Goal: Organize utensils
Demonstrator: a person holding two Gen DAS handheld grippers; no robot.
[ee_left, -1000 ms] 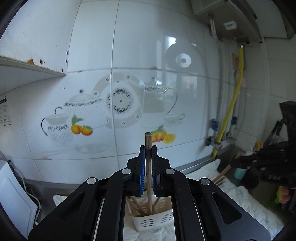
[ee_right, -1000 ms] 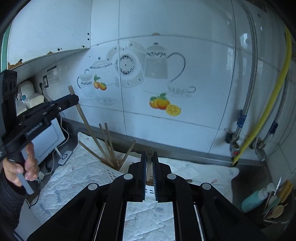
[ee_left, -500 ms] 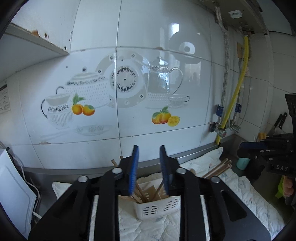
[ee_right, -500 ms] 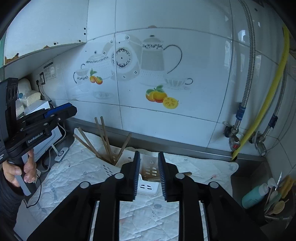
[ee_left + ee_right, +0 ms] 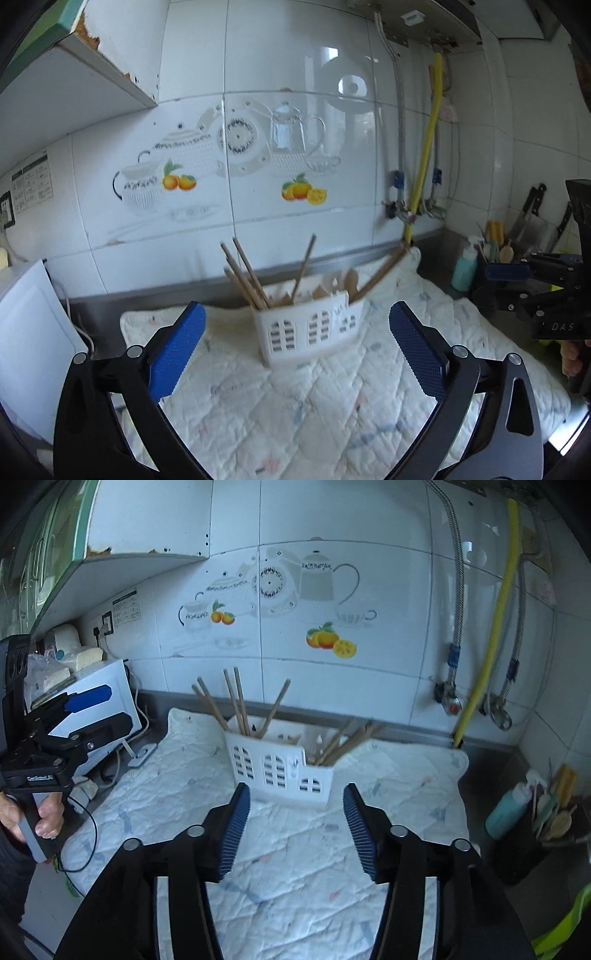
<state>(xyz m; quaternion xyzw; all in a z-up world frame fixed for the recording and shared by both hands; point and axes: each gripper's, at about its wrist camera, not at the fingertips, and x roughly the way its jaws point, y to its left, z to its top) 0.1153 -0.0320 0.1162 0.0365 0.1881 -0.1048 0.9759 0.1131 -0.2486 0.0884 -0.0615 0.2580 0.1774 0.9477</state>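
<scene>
The left gripper (image 5: 297,356) has its blue pads (image 5: 173,352) spread wide and still parting, with nothing between them. The white caddy (image 5: 308,332) stands ahead of the fingertips, centred in the gap and well clear of both pads. It sits on the quilted mat (image 5: 314,406) near the tiled wall, probably so the sticks can lean back without tipping it.

Inside it, a bunch of chopsticks (image 5: 245,275) stands in the end nearer the left pad, leaning away. Another bunch (image 5: 380,271) slants out of the end nearer the right pad. Pale utensils sit between them, too blurred to name.

The right gripper (image 5: 295,830) has jaws about half apart and widening, empty too, with the caddy just beyond the tips and slightly toward its left pad.

Sorting looks largely done; both grippers carry nothing. Bare mat lies between the fingertips and the caddy. Outside the left gripper's left pad a white appliance (image 5: 26,332) crowds the mat's edge. Past the right gripper's right pad a dark holder (image 5: 543,834) and teal bottle (image 5: 508,810) stand beyond the mat's edge.
</scene>
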